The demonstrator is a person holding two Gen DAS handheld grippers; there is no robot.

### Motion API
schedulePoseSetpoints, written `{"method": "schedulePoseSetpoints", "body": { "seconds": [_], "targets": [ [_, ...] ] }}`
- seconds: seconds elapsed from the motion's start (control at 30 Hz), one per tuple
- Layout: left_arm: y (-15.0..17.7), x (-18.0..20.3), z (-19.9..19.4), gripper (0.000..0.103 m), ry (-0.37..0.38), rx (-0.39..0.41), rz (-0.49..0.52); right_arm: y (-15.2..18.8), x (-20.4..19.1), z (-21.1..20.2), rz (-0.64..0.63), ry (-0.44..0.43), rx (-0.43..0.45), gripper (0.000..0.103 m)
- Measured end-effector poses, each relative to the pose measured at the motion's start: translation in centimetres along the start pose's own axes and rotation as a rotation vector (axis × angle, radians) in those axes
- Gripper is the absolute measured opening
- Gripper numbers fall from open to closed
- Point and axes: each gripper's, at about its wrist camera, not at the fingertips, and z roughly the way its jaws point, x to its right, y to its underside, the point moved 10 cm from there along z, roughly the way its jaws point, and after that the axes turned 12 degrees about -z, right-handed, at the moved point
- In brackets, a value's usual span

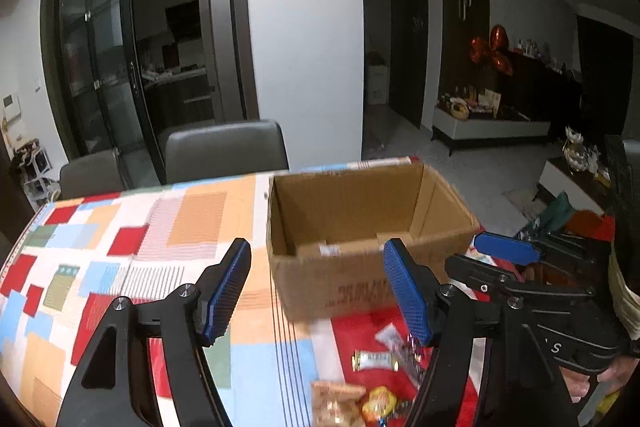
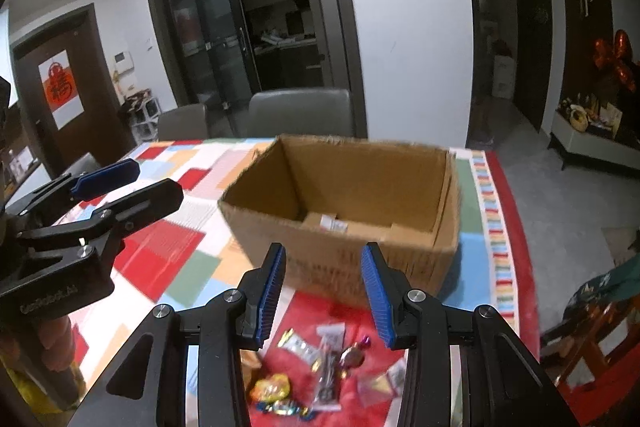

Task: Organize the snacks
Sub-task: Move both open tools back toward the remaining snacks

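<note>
While both hover over scattered wrapped snacks (image 2: pixel 320 367) near the open brown cardboard box (image 2: pixel 348 207), the left claw (image 1: pixel 320 291) and right claw (image 2: pixel 324 291) gape (blue pads bare), grasping nothing.

An open brown cardboard box (image 2: pixel 344 203) sits mid-frame on the patchwork-clothed worktop (image 2: pixel 176 259). Small wrapped snacks (image 2: pixel 320 367) lie scattered before it, at the lower centre. Two grey padded chairs (image 2: pixel 300 111) stand behind the worktop, above the box.
</note>
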Motion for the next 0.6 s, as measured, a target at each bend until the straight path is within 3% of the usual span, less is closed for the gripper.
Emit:
{"method": "schedulePoseSetpoints", "body": {
  "seconds": [0.6],
  "targets": [
    [9.7, -2.4, 0.3, 0.068, 0.005, -0.176, -0.035, 8.6, -3.0, 1.5, 0.05, -0.04, -0.15, 0.041]
  ]
}}
